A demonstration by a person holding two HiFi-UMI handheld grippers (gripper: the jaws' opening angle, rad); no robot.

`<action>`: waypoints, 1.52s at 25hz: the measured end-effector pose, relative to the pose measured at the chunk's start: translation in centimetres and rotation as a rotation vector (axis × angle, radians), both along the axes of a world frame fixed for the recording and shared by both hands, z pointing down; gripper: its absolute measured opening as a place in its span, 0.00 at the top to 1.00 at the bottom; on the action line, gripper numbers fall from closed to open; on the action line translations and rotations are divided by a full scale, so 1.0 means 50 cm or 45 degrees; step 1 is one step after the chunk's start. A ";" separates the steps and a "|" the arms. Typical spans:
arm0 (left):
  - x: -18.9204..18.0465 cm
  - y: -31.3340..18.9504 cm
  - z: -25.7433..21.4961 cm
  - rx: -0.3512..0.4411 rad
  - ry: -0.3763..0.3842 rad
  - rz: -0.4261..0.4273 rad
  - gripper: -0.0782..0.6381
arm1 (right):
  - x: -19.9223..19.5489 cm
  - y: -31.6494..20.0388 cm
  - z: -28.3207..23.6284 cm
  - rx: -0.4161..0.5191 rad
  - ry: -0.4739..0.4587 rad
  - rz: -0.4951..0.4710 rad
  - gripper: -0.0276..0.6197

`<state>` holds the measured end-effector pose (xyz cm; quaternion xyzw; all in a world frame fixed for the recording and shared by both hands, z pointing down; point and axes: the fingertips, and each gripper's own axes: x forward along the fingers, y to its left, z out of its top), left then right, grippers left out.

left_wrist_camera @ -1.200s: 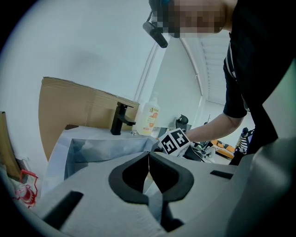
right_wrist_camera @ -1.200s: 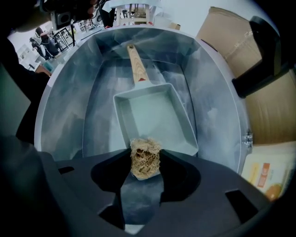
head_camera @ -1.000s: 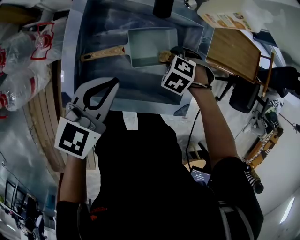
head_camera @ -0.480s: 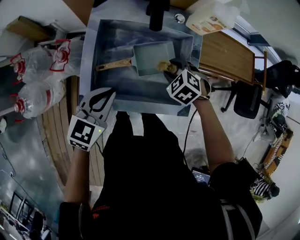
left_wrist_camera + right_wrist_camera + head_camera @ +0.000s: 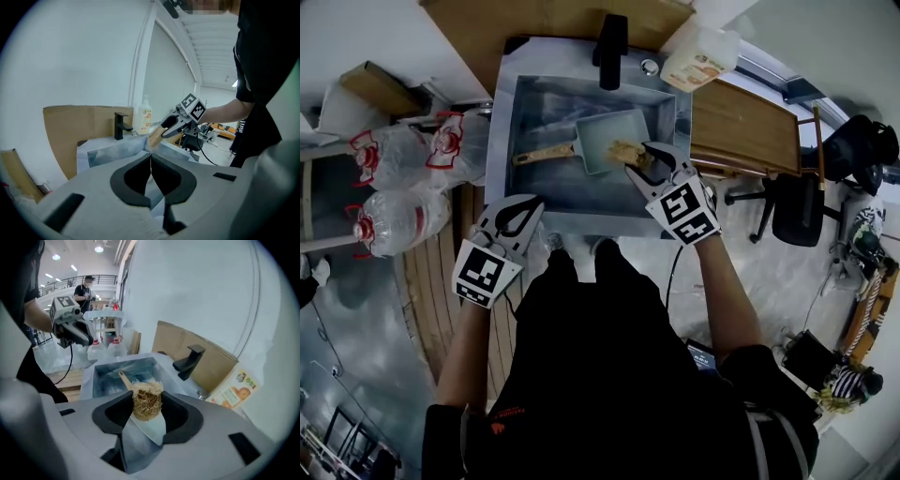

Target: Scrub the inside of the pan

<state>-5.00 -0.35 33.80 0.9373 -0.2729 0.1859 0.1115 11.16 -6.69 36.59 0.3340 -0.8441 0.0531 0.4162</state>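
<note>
A pale green rectangular pan (image 5: 611, 138) with a wooden handle (image 5: 544, 155) lies in the steel sink (image 5: 511, 131). My right gripper (image 5: 637, 159) is shut on a tan loofah scrubber (image 5: 623, 153), which it holds over the pan's right end. In the right gripper view the loofah scrubber (image 5: 147, 400) stands between the jaws, with the pan (image 5: 151, 428) just below it. I cannot tell whether they touch. My left gripper (image 5: 528, 202) is shut and holds nothing, at the sink's front left corner. Its closed fingertips (image 5: 150, 158) point toward the right gripper (image 5: 169, 126).
A black faucet (image 5: 612, 47) stands at the sink's back edge, beside a soap bottle (image 5: 698, 56). Cardboard (image 5: 553, 19) leans behind the sink. A wooden surface (image 5: 741, 127) lies to the right, and packs of water bottles (image 5: 403, 155) sit to the left. An office chair (image 5: 792, 202) stands further right.
The head view has pulled back and shows more of the room. My right gripper has turned, with the loofah still at the pan's right end. The left gripper stays shut by the sink's front.
</note>
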 end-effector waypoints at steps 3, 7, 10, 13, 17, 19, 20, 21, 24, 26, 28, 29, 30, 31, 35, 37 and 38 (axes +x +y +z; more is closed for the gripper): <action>-0.006 -0.008 -0.025 0.030 0.011 -0.001 0.86 | -0.020 0.008 -0.057 0.058 -0.133 0.025 0.67; -0.017 -0.021 -0.049 0.062 0.010 -0.008 0.86 | -0.036 0.022 -0.111 0.104 -0.255 0.055 0.67; -0.025 -0.029 -0.060 0.077 0.008 -0.012 0.86 | -0.036 0.035 -0.122 0.099 -0.319 0.089 0.67; -0.029 -0.035 -0.069 0.089 0.005 -0.015 0.86 | -0.035 0.042 -0.128 0.092 -0.399 0.121 0.67; -0.027 -0.041 -0.079 0.101 0.001 -0.008 0.86 | -0.029 0.044 -0.144 0.117 -0.478 0.165 0.67; -0.026 -0.047 -0.086 0.111 0.002 -0.006 0.86 | -0.025 0.042 -0.152 0.126 -0.507 0.183 0.67; -0.025 -0.050 -0.090 0.116 0.003 -0.005 0.86 | -0.023 0.040 -0.155 0.127 -0.522 0.193 0.67; -0.024 -0.054 -0.094 0.121 0.006 -0.004 0.86 | -0.021 0.038 -0.158 0.128 -0.538 0.203 0.67; -0.020 -0.064 -0.101 0.132 0.010 -0.002 0.86 | -0.017 0.033 -0.162 0.125 -0.576 0.228 0.67; -0.019 -0.068 -0.105 0.139 0.012 -0.002 0.86 | -0.017 0.031 -0.163 0.121 -0.591 0.231 0.67; -0.017 -0.072 -0.110 0.144 0.014 -0.004 0.86 | -0.020 0.030 -0.165 0.117 -0.597 0.227 0.67; -0.016 -0.074 -0.112 0.146 0.015 -0.005 0.86 | -0.021 0.029 -0.166 0.115 -0.601 0.225 0.67; -0.015 -0.076 -0.113 0.147 0.015 -0.006 0.86 | -0.022 0.027 -0.166 0.113 -0.605 0.225 0.67; -0.014 -0.077 -0.114 0.147 0.014 -0.006 0.86 | -0.021 0.026 -0.167 0.112 -0.609 0.225 0.67; -0.011 -0.076 -0.110 0.139 0.003 -0.010 0.86 | -0.016 0.024 -0.166 0.106 -0.622 0.232 0.67; -0.009 -0.076 -0.108 0.134 0.003 -0.014 0.86 | -0.012 0.023 -0.164 0.105 -0.625 0.234 0.67; -0.009 -0.076 -0.107 0.131 0.003 -0.016 0.86 | -0.010 0.023 -0.162 0.104 -0.625 0.235 0.67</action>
